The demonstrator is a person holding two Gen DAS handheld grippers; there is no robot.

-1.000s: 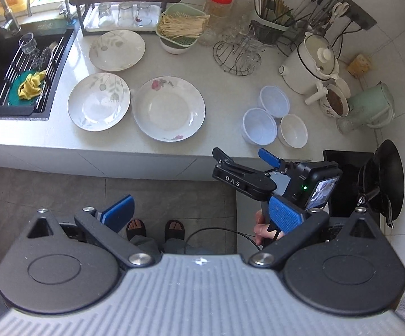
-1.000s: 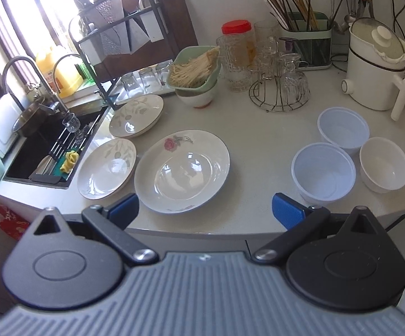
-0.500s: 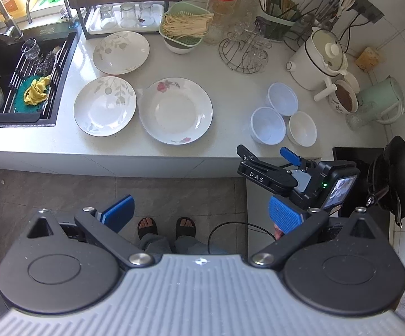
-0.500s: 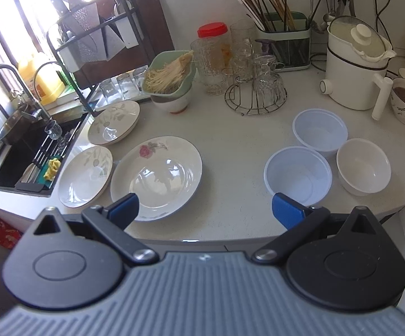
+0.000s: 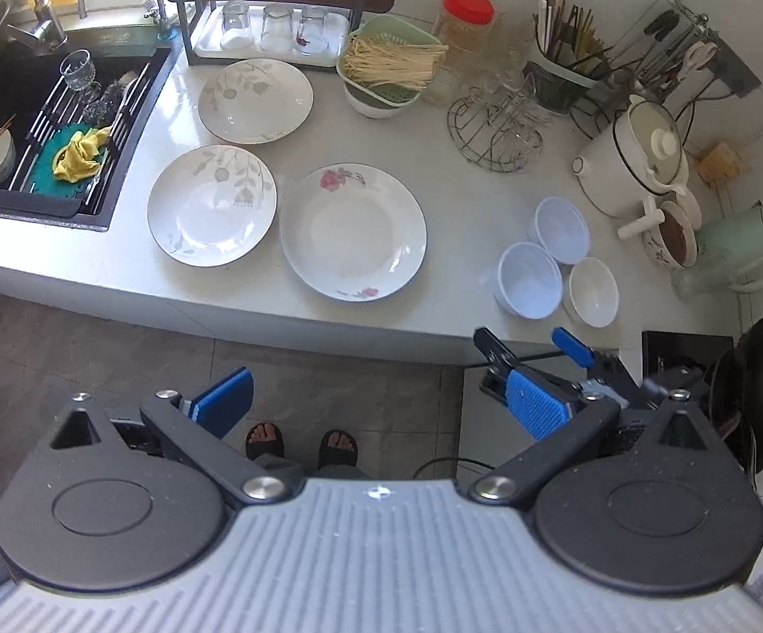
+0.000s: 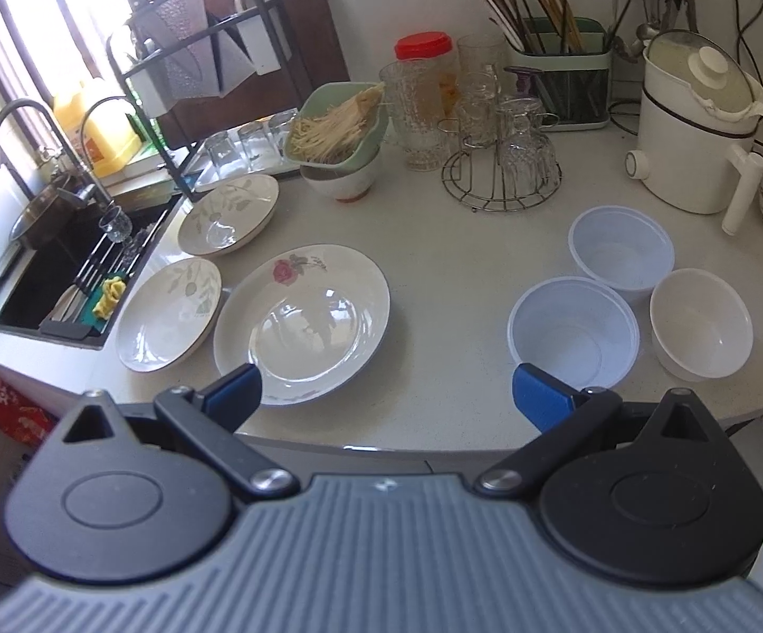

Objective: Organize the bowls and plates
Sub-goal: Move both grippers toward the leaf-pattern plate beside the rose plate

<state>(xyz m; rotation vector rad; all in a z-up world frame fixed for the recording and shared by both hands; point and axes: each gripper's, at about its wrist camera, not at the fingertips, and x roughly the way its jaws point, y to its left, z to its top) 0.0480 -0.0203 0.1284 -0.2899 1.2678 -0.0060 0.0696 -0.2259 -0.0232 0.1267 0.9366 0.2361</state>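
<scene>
My right gripper (image 6: 387, 390) hangs wide and empty at the counter edge, nearer than my left gripper (image 5: 376, 403), also wide and empty, held back above the floor. Ahead-left lies the rose plate (image 6: 302, 324); ahead-right, three bowls (image 6: 574, 332) touching. No readable writing.

Left gripper (image 5: 379, 403): ribbed grey housing, two black round-lobed plates with embossed circles, black linkage arms fixed by silver screws, blue ribbed pads (image 5: 535, 409). Right gripper (image 6: 387, 387) is built identically. Bare toes in dark sandals (image 5: 301, 440) are seen below; a black cable (image 5: 450, 461) is seen near them.
</scene>
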